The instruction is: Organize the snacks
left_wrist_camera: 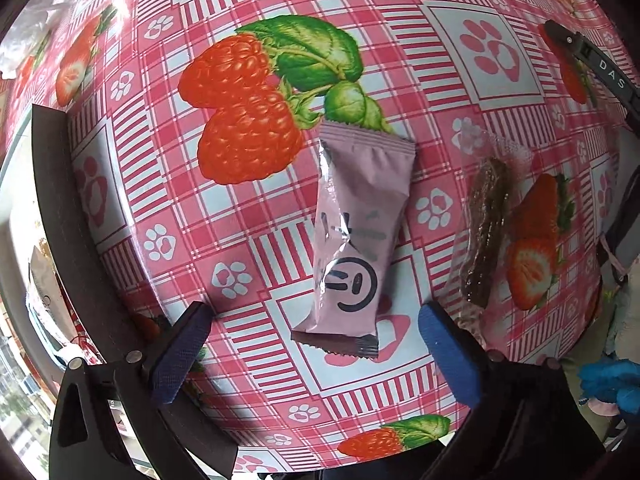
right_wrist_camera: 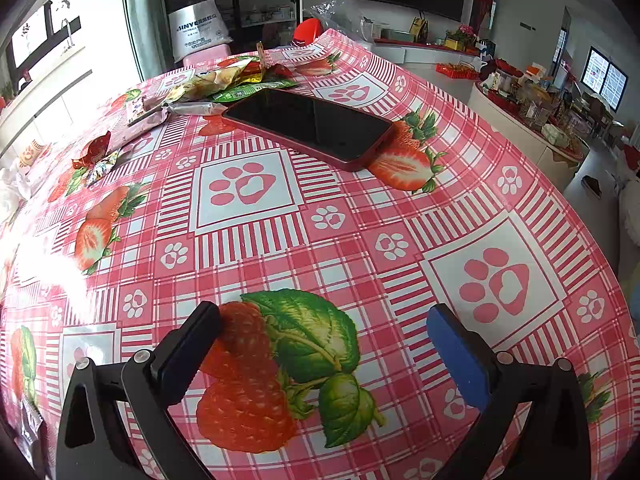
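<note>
Evidently your left gripper (left_wrist_camera: 314, 354) gapes wide above the pink snack packet (left_wrist_camera: 354, 240) lying just ahead, ready to straddle it.

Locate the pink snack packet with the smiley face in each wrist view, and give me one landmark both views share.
Left wrist view: the pink snack packet lies lengthwise at centre, flat on the tablecloth, ahead of the open left gripper.
Right wrist view: not in it.
Shared landmark: the printed raspberry pair with green leaves, above and left of the packet in the left view, between the open right gripper fingers in the right view.
</note>
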The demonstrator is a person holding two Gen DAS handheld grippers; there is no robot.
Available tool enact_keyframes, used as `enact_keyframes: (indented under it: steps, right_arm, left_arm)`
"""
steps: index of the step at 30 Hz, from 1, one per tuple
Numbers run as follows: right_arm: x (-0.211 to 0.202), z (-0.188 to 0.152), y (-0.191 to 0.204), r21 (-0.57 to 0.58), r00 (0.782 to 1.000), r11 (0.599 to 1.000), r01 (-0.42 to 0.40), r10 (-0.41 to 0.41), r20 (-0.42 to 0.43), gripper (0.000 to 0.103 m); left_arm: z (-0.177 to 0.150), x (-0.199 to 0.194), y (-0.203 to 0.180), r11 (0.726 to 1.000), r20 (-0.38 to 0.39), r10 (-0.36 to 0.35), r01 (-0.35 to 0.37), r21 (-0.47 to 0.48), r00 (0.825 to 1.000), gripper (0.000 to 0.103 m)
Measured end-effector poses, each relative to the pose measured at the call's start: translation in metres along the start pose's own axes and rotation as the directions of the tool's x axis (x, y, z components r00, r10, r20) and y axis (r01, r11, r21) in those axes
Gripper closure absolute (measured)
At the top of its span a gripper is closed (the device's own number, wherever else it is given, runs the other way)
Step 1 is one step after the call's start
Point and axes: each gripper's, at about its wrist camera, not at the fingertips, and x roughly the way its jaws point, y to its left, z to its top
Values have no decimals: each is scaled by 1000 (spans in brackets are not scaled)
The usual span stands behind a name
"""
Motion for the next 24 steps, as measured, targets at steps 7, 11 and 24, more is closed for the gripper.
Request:
enact_keyframes:
  steps: [7,11,24]
  right_arm:
    - [0,0,-1,0,1000,1000,0,0,0,0]
    - [0,0,0,0,1000,1000,0,0,0,0]
    - [0,0,0,1,1000,1000,0,0,0,0]
  left_arm:
    - [-11,-2,-2,1000,28,-1,1,-2,1000,0]
    - [-9,-1,-2,1000,27,0,1,-2,1000,0]
    - [-10,-3,-2,1000,25,-1,1,-5,1000,0]
